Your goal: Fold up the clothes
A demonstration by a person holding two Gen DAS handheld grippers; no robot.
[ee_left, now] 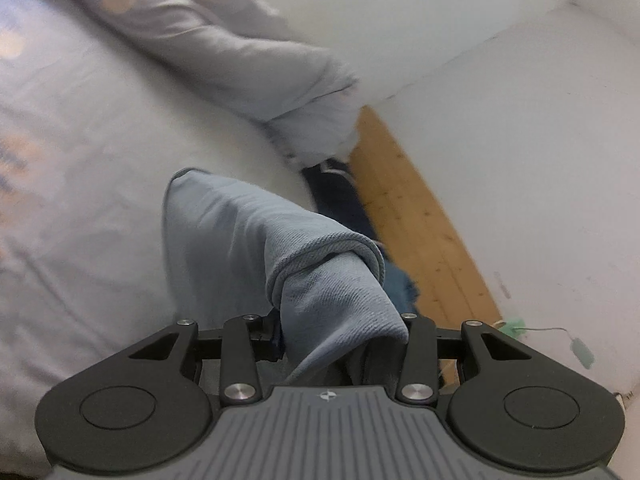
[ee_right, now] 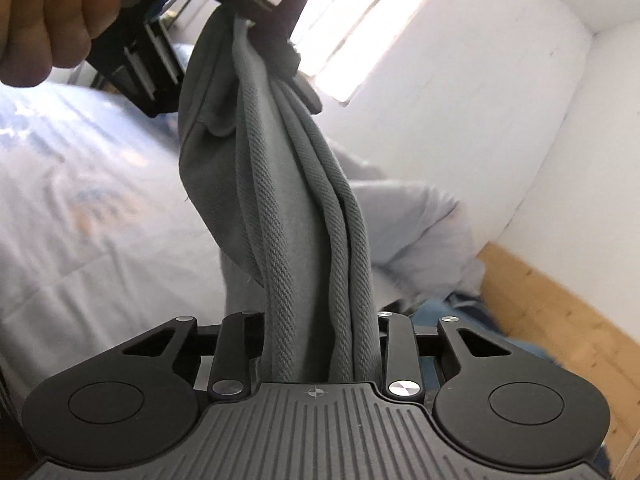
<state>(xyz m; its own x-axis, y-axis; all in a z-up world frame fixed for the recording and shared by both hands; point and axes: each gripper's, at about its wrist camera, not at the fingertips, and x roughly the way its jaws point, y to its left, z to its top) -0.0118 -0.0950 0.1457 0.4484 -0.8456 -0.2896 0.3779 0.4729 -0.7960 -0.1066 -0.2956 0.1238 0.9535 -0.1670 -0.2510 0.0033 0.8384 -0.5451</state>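
The wide bed with its pale blue, faintly patterned sheet (ee_left: 92, 168) filled most of both views and seemed to serve as the folding surface, with white walls and a strip of light wooden floor (ee_left: 420, 232) beside it. At the bed's edge lay a rumpled light grey sweatshirt-like garment (ee_left: 248, 60), apparently waiting its turn, with some dark blue cloth (ee_left: 344, 200) below it toward the floor. The task's thing, a soft grey-blue garment of twilled knit fabric (ee_right: 280, 184), was held off the bed between the two tools, stretched into a twisted rope from one to the other, probably so it could be shaken out and laid flat before folding. In the right wrist view it ran up from the right tool (ee_right: 316, 344), whose jaws were closed on a thick bundle of its ribbed folds, to the left tool (ee_right: 264, 36) above, gripped by the person's left hand (ee_right: 52, 20). In the left wrist view the left tool (ee_left: 340, 336) was clamped narrowly on a gathered corner, a hemmed edge curling over just ahead of the fingers. The cloth looked limp and heavy, bunched in long ridges, not yet folded.
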